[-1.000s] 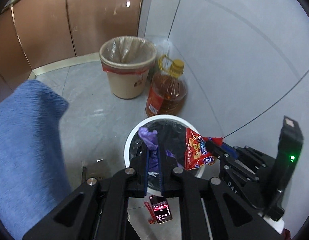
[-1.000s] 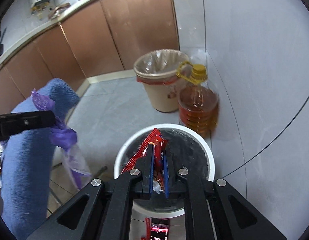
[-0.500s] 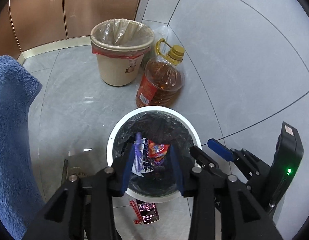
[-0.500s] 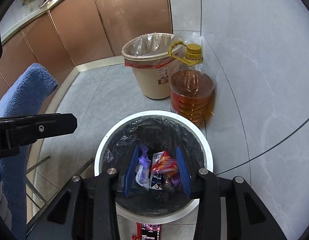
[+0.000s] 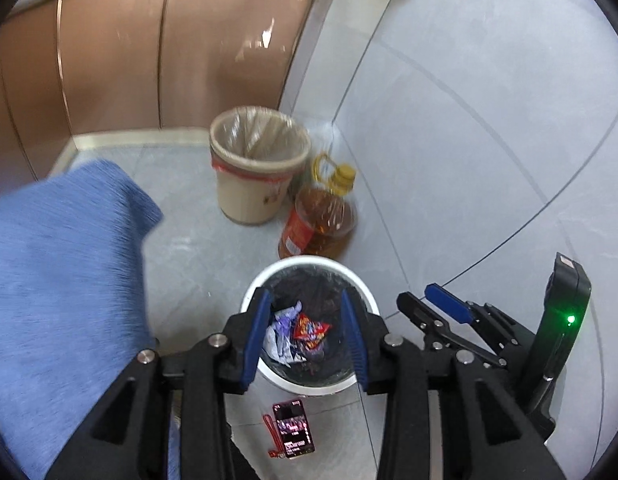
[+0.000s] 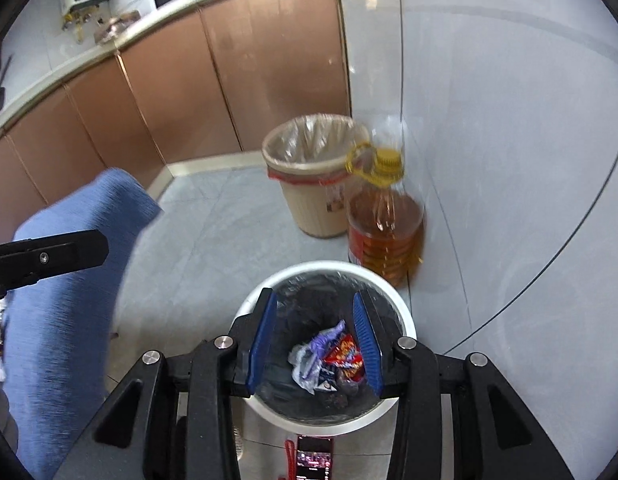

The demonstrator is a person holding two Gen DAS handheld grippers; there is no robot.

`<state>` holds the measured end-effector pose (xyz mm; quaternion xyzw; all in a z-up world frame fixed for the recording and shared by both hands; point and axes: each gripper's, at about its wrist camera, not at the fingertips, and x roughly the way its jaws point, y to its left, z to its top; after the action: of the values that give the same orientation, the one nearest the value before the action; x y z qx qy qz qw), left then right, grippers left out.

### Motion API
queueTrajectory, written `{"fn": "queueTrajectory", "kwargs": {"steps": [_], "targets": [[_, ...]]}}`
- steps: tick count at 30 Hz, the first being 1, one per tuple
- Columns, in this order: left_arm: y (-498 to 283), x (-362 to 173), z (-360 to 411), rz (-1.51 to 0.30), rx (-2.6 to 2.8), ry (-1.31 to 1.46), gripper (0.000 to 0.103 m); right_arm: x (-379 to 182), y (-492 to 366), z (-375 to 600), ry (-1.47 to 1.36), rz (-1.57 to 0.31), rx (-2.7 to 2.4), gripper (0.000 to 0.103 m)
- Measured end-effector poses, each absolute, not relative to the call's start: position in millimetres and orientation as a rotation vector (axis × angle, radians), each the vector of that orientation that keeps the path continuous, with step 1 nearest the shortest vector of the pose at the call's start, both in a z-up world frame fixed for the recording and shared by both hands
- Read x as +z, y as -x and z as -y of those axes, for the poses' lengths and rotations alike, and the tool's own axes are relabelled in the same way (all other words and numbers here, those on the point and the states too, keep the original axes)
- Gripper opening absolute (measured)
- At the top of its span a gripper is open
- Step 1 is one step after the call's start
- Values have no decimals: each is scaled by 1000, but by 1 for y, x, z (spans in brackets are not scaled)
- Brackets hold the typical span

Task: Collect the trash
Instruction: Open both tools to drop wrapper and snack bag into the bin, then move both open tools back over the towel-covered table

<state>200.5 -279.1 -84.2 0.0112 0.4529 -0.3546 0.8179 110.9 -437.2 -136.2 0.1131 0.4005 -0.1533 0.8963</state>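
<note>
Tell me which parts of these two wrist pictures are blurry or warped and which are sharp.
Left wrist view: blue towel, beige bin and oil bottle are motion-smeared, cabinet doors carry glare, grout lines bow from the fisheye; the gripper fingers stay sharp. Right wrist view: the same smear on towel and bottle; the trash in the white bin reads fairly clearly.

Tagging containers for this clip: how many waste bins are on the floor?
2. A white bin with a black liner sits nearest, under both grippers, holding wrappers. A beige bin with a clear liner stands farther back by the cabinets, beside the oil bottle. None seem hidden.
</note>
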Motion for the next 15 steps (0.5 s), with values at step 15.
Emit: {"fn": "queueTrajectory", "kwargs": {"steps": [15], "targets": [[-130, 20, 147, -660, -664, 35, 36, -9, -55, 341, -108, -625, -215, 41]]}}
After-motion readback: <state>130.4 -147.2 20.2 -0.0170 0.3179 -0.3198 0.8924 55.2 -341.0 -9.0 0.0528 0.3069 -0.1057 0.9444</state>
